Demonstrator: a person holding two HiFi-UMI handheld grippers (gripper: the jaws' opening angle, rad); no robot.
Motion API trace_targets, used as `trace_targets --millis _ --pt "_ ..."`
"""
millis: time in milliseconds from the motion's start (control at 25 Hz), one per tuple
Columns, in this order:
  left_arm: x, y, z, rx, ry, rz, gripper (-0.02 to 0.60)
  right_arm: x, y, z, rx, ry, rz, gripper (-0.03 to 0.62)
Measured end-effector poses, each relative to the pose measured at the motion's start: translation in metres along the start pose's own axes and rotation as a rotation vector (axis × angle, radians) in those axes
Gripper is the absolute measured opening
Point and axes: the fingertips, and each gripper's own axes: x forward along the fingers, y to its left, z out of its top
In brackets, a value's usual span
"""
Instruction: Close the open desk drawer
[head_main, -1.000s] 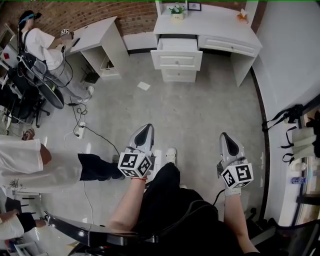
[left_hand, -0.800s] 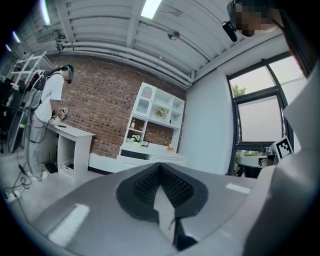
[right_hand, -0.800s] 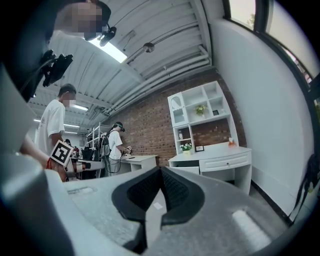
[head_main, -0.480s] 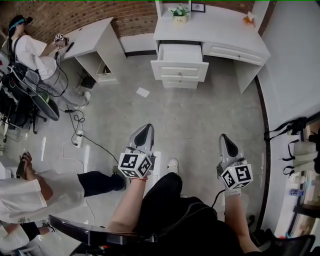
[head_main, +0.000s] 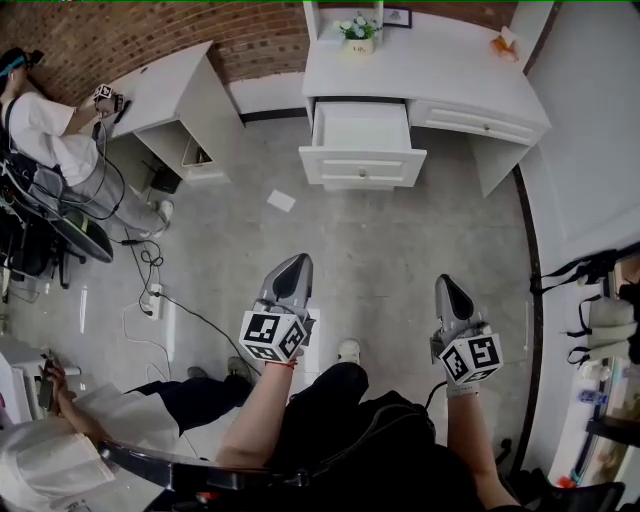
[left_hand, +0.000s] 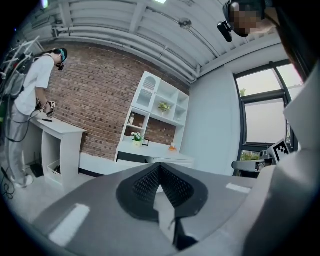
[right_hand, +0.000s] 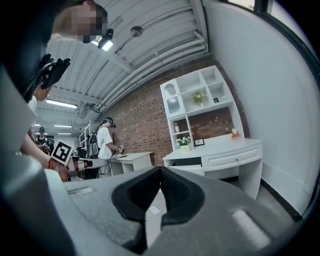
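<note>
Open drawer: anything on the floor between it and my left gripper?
No. In the head view only bare grey floor separates the left gripper from the open drawer; a white paper scrap lies off to the left.

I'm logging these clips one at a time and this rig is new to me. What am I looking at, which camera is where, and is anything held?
No robot here: a person carries a two-jaw claw in each hand. The wide picture comes from a camera on their head, looking steeply down, so you see the left claw and right claw above their legs. The other two pictures come from cameras riding on each claw, looking along its jaws. Both claws are shut and hold nothing. Ahead, across the floor, stands a white desk with its drawer pulled out; neither claw touches it. On the desk sit a small flower pot, a picture frame and something orange. A scrap of paper lies on the floor.
</note>
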Motion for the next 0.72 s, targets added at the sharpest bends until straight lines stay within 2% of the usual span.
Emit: trace_targets --millis 360,720 --pt "0.046 0.028 -0.006 -0.002 0.023 -0.034 0.003 0.057 -0.012 -0.013 0.035 0.014 -0.001 -0.001" --pt "0.091 0.059 -0.017 -0.033 0.045 -0.011 0.003 0.118 -0.034 -0.025 0.043 0.052 0.016 -0.001"
